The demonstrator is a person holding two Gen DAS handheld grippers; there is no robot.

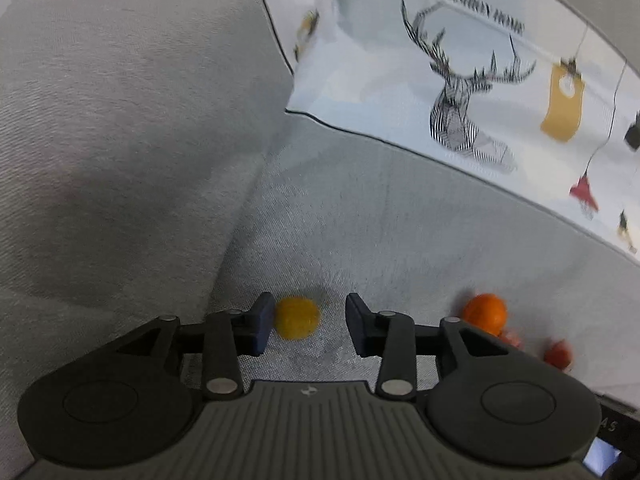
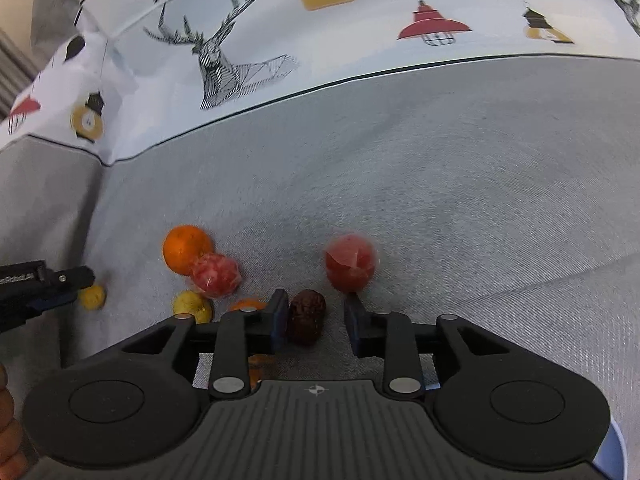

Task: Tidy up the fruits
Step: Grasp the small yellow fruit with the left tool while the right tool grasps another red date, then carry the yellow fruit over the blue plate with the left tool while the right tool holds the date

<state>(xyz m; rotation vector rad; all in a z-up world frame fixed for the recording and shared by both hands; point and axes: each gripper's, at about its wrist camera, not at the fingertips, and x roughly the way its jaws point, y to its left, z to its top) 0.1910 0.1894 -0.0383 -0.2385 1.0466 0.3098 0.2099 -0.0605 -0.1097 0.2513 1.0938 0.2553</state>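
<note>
The left gripper (image 1: pixel 306 326) stands released, a yellow fruit (image 1: pixel 297 317) just beside its left finger. The right gripper (image 2: pixel 316 320) is released too, a dark brown fruit (image 2: pixel 306 317) against its left finger.

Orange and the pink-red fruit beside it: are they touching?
Cannot tell. In the right wrist view the pink-red fruit overlaps the orange with no gap showing, but it may only stand in front.
</note>
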